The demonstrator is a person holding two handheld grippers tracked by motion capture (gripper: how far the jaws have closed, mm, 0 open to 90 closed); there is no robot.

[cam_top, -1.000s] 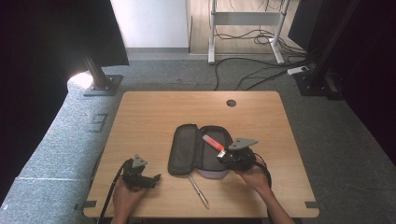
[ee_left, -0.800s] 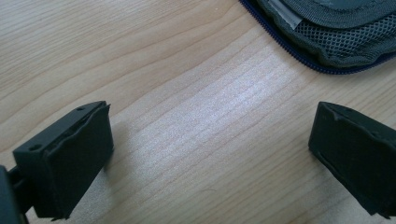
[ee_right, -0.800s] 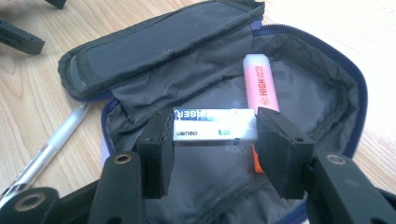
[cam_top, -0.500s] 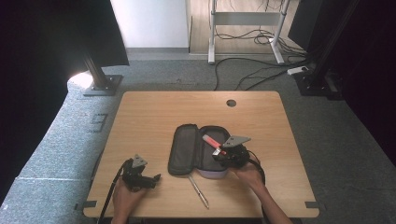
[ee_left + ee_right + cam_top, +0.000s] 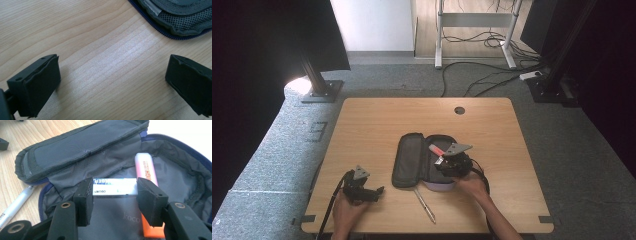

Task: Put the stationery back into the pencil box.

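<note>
A dark grey pencil case (image 5: 409,160) lies open in the middle of the wooden table (image 5: 377,120), lid flap (image 5: 75,147) folded to the left. My right gripper (image 5: 115,195) is shut on a white eraser (image 5: 113,187) with a blue label, gripped end to end and held just above the case's grey lining. An orange highlighter (image 5: 147,170) lies inside the case to the right of the eraser. From above, my right gripper (image 5: 447,162) sits over the case's right half. My left gripper (image 5: 374,192) rests open on the table at the near left, nothing between its jaws (image 5: 112,82).
A white pen (image 5: 424,204) lies on the table just in front of the case, also seen as the pen (image 5: 15,205) beside the lid. The case's corner (image 5: 180,17) lies beyond the left jaws. A round cable hole (image 5: 459,110) marks the table's far side.
My right gripper has moved a little left and down over the open case, still holding the eraser. The left gripper has stayed where it was.
</note>
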